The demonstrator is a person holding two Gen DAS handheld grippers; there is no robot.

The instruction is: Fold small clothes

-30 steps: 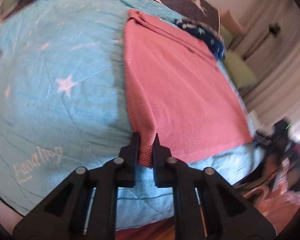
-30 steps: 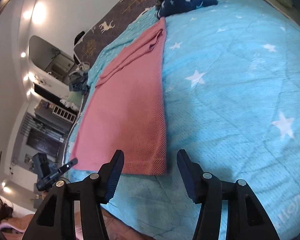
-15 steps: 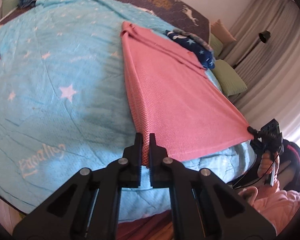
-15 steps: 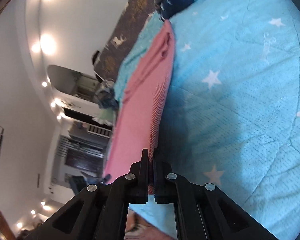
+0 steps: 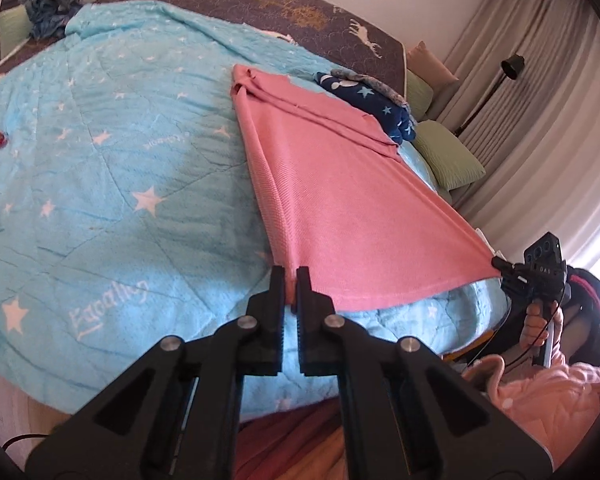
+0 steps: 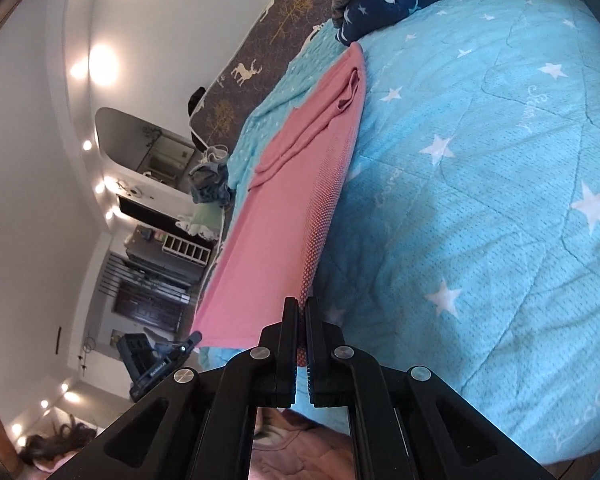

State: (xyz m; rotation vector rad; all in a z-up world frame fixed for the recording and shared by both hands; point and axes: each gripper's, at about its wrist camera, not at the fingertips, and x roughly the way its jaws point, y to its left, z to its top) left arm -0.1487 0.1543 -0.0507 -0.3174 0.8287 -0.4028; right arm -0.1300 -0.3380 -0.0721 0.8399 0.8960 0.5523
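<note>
We take the blue star-print quilt (image 5: 100,184) as our landmark. On it lies the pink garment (image 5: 340,200), its far end with the folded-in sleeves flat on the quilt just beside a dark blue starred bundle (image 5: 372,104), which sits toward the quilt's far edge.

The garment's near hem is lifted off the quilt and pulled taut between our 2 grippers. Our left gripper (image 5: 290,280) is clenched on 1 near corner of the hem: pink fabric is pinched between its black fingers (image 5: 276,292) above the quilt's near edge. Our right gripper (image 6: 300,312) is likewise clamped on the other near corner, a strip of knit fabric showing in the narrow slit between its jaws. In the left wrist view this right gripper appears at the far corner of the hem, past the quilt's right edge, with a hand (image 5: 538,320) wrapped around its handle and a pink quilted sleeve (image 5: 540,396) below.

The hem sags slightly between the 2 grips, and the garment casts a shadow on the quilt under its raised part.
</note>
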